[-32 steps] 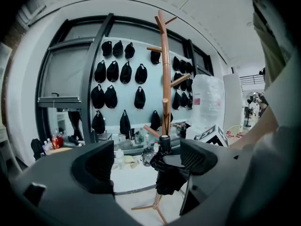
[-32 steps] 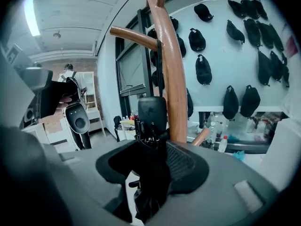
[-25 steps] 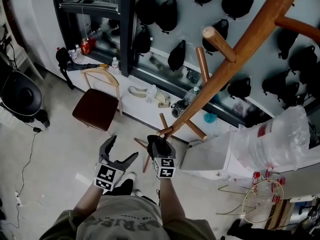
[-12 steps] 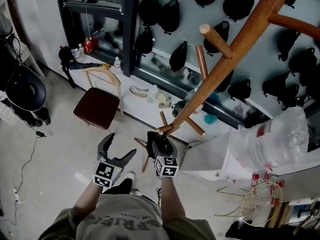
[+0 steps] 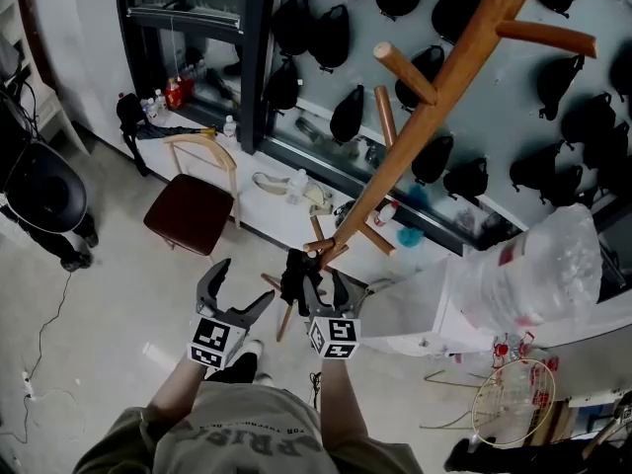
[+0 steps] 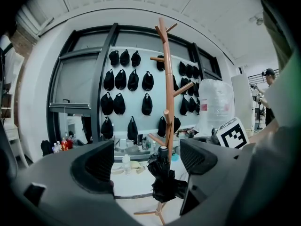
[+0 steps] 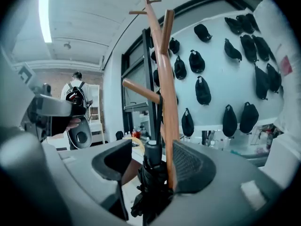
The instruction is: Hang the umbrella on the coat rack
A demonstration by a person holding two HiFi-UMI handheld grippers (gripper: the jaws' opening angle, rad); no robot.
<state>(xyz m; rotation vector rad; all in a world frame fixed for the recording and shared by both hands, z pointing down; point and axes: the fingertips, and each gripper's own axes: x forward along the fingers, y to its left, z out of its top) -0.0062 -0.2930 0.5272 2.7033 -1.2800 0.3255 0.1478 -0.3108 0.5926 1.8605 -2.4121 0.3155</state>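
Observation:
A folded black umbrella (image 5: 295, 277) hangs beside the wooden coat rack's pole (image 5: 420, 126), low down near its feet. In the right gripper view the umbrella (image 7: 151, 173) stands between the jaws of my right gripper (image 7: 150, 161), and its strap (image 7: 160, 109) runs up to a peg (image 7: 141, 91). The jaws stand apart, with a gap at the left pad and the pole (image 7: 168, 117) by the right pad. My left gripper (image 5: 244, 284) is open and empty, to the left. It looks at the umbrella (image 6: 164, 180) and the rack (image 6: 165, 79).
A wooden chair (image 5: 193, 205) stands to the left by a white ledge (image 5: 276, 210) with bottles. Black bags (image 5: 346, 112) hang on the wall behind the rack. A plastic-wrapped white bulk (image 5: 533, 275) is at the right. A person with a backpack (image 7: 75, 97) stands far off.
My right gripper's jaws have spread apart from around the umbrella and the gripper has risen a little. The umbrella stays hanging at the rack. The left gripper has hardly moved.

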